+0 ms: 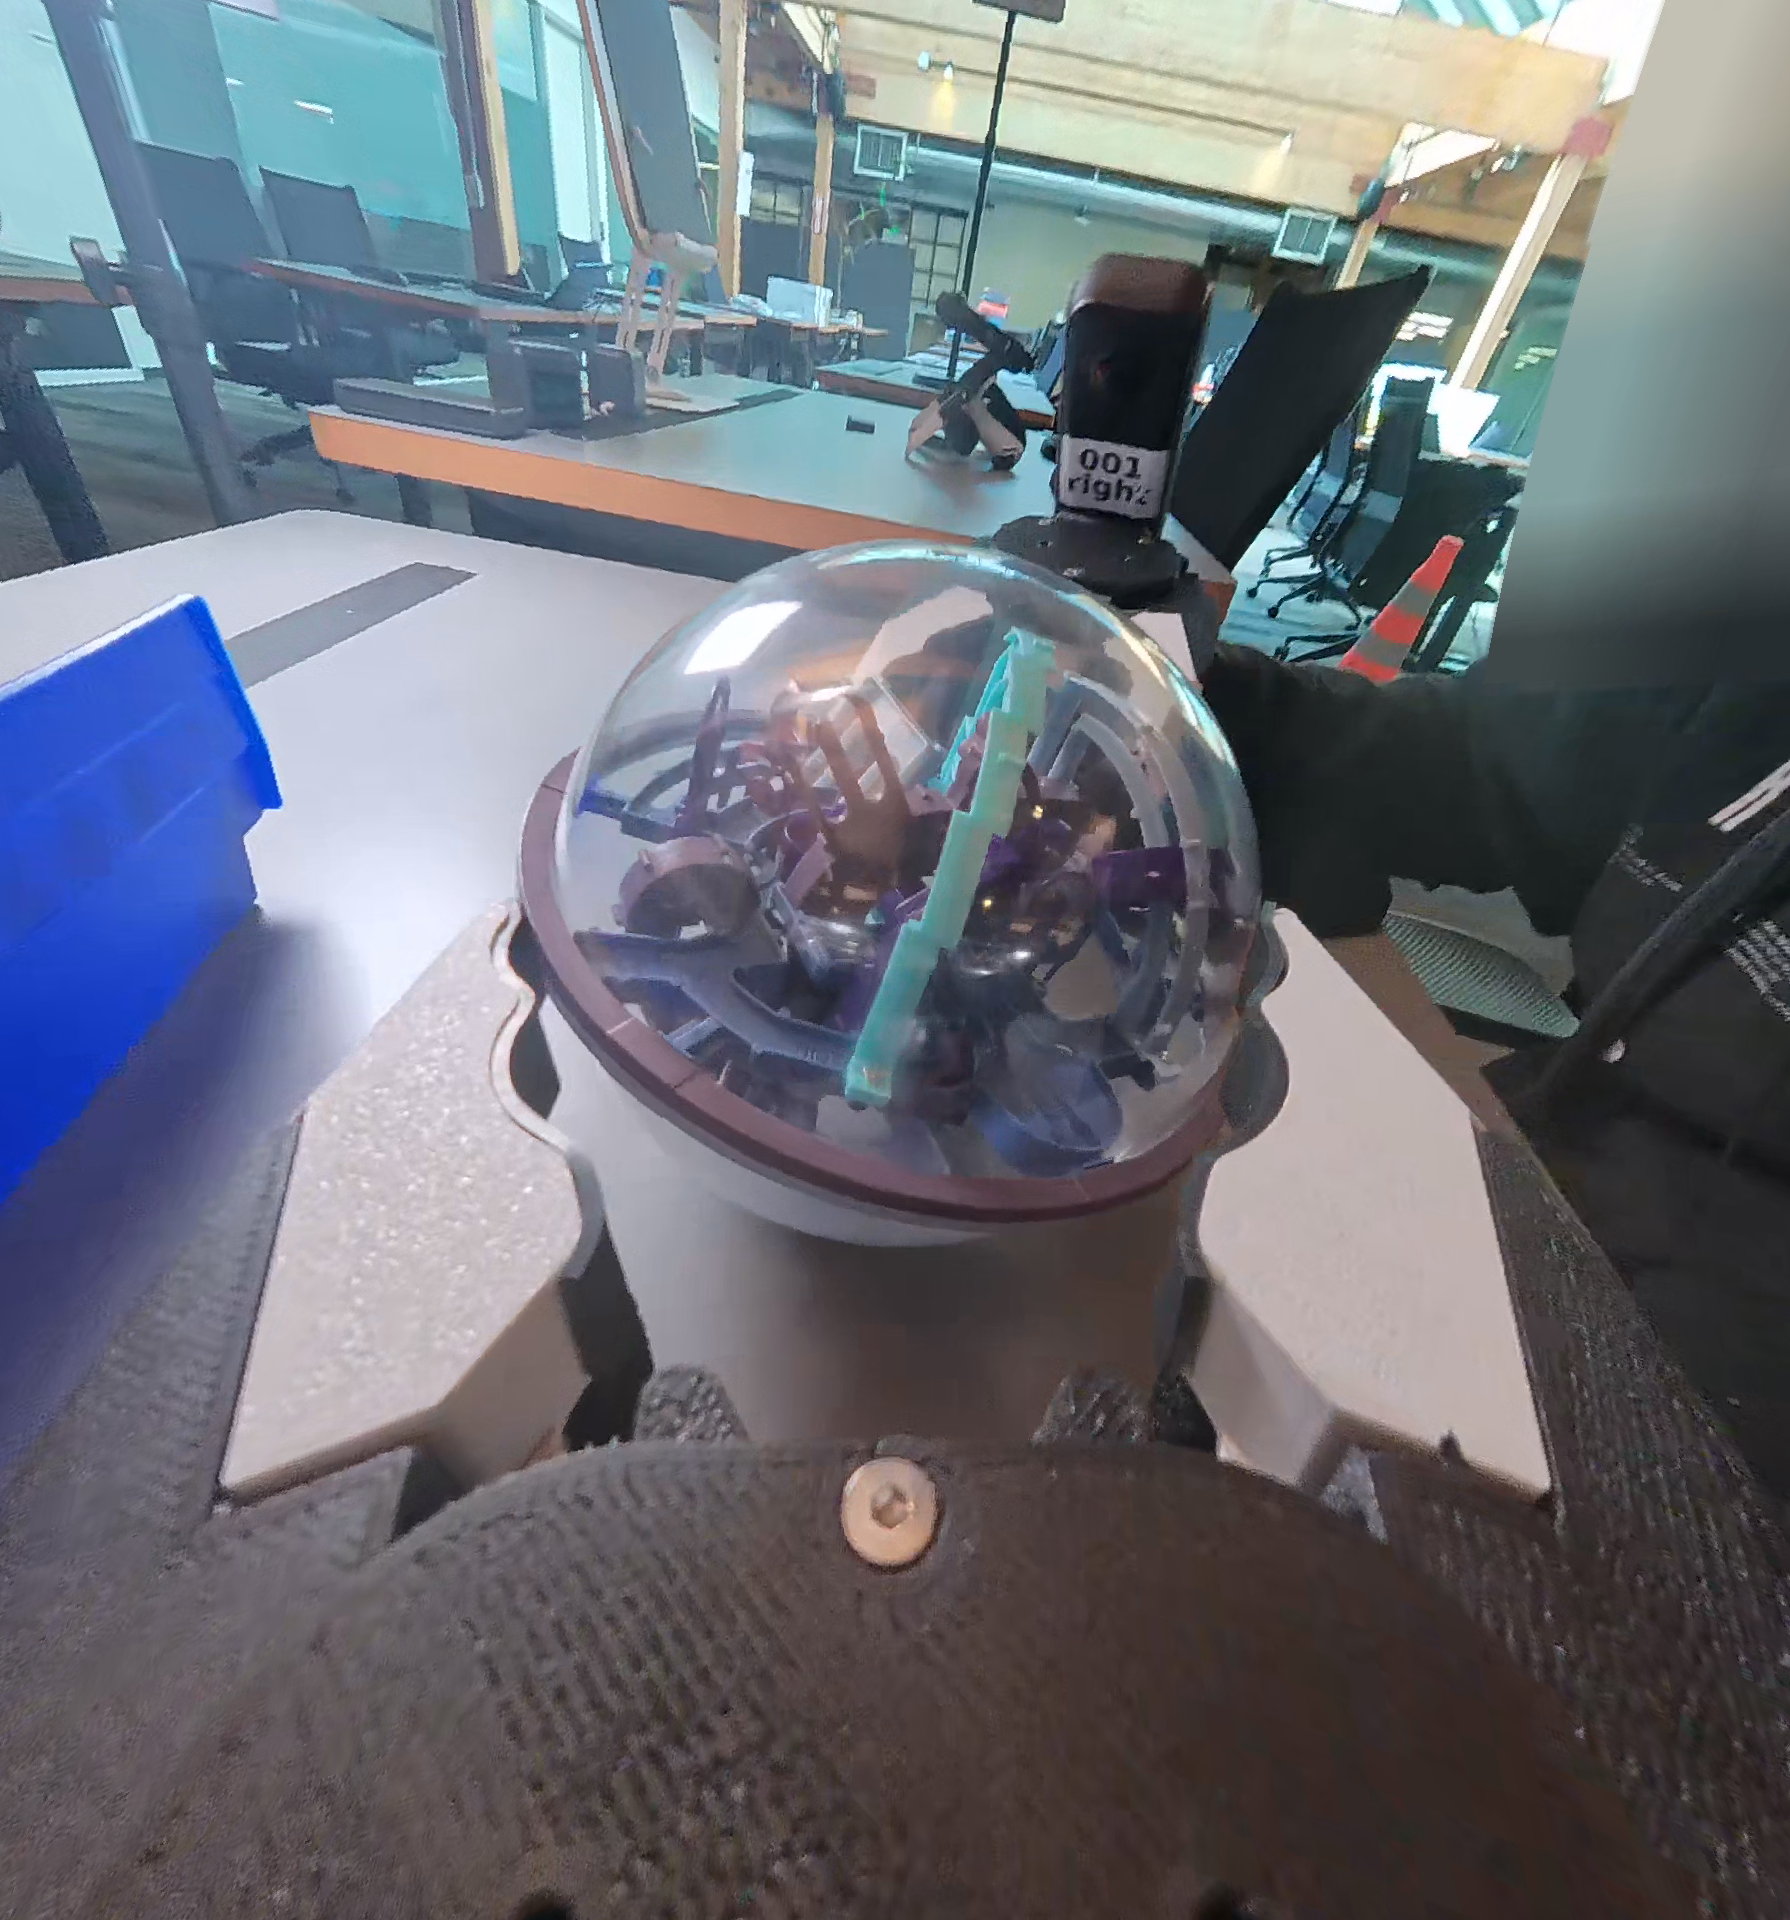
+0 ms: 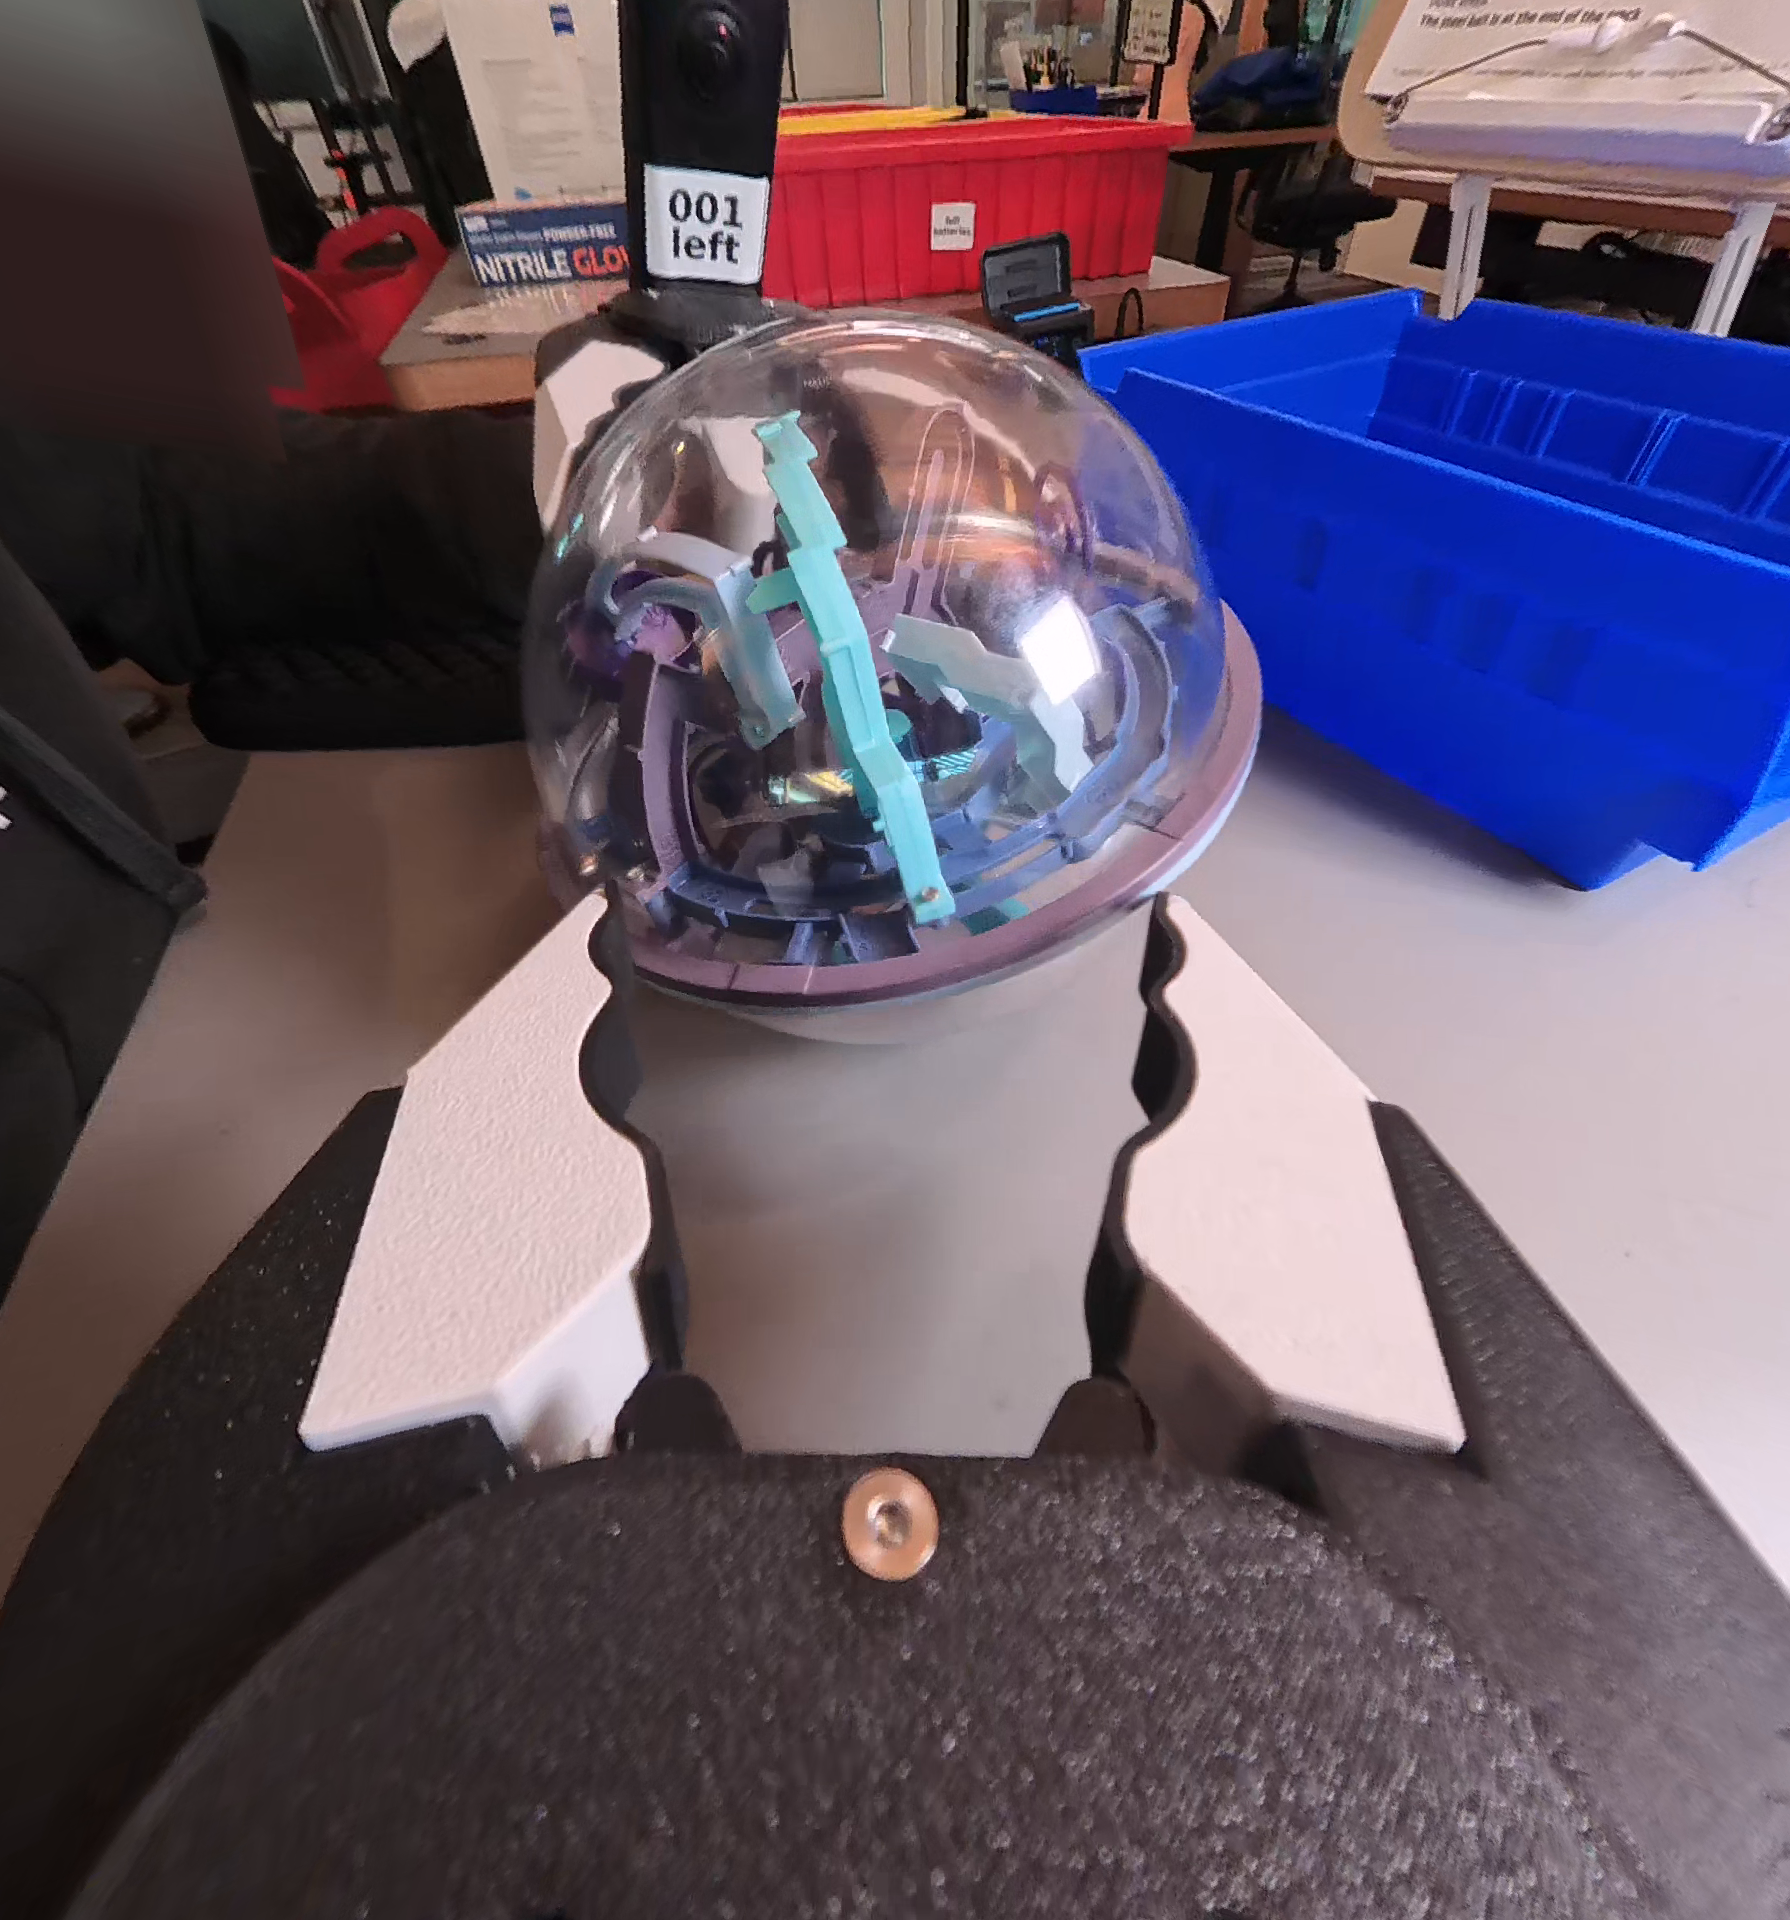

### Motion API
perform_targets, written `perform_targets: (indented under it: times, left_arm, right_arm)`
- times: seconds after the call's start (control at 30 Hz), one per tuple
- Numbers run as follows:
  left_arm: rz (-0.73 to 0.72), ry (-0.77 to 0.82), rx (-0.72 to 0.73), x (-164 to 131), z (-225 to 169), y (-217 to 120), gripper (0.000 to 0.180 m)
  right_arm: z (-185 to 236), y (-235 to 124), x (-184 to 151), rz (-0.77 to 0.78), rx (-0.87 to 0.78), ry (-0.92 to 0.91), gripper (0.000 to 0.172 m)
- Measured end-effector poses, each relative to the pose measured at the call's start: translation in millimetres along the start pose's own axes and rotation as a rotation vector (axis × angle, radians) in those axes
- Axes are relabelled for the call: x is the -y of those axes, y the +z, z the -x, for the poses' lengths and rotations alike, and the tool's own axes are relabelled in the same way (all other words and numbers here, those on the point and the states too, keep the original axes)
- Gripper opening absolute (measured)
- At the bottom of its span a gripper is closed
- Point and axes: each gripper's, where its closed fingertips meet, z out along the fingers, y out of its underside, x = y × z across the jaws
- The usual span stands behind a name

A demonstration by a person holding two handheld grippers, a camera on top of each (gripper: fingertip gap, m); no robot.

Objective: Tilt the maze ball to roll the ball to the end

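The maze ball [image 1: 870, 883] is a clear dome with a purple rim over a white lower half. It holds purple and grey tracks and a teal strip. It sits tilted on the grey table [image 1: 403, 727]. My left gripper [image 1: 893, 925] is open, one white finger on each side of the ball at its rim. The ball [image 2: 870, 644] also shows in the right wrist view. My right gripper [image 2: 883, 914] is open, its fingertips just under the ball's near rim on the opposite side. I cannot make out the small ball inside. The left gripper [image 2: 600, 374] shows behind the dome.
A blue bin [image 1: 70, 831] stands close on the left of the ball; it is at the right in the right wrist view [image 2: 1493, 582]. A person's black sleeve [image 1: 1390, 790] lies beside the ball. A red bin [image 2: 974, 197] stands on a farther table.
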Motion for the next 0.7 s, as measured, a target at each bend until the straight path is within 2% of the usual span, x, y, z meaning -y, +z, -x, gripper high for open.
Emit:
perform_targets:
  times: [0.17,0.5,0.7]
  left_arm:
    - [-0.012,-0.076,0.001,-0.5,5.9,2.4,0.130]
    - [0.007,-0.255,-0.083,-11.0,9.2,4.0,0.128]
    - [0.003,-0.341,-0.133,-13.3,8.6,2.0,0.127]
  right_arm:
    - [-2.3,4.0,-3.4,0.031,-0.031,-0.027,0.101]
    - [-2.1,-6.1,14.4,-0.095,0.003,0.021,0.101]
    - [3.4,-8.1,12.5,-0.083,0.038,-0.026,0.102]
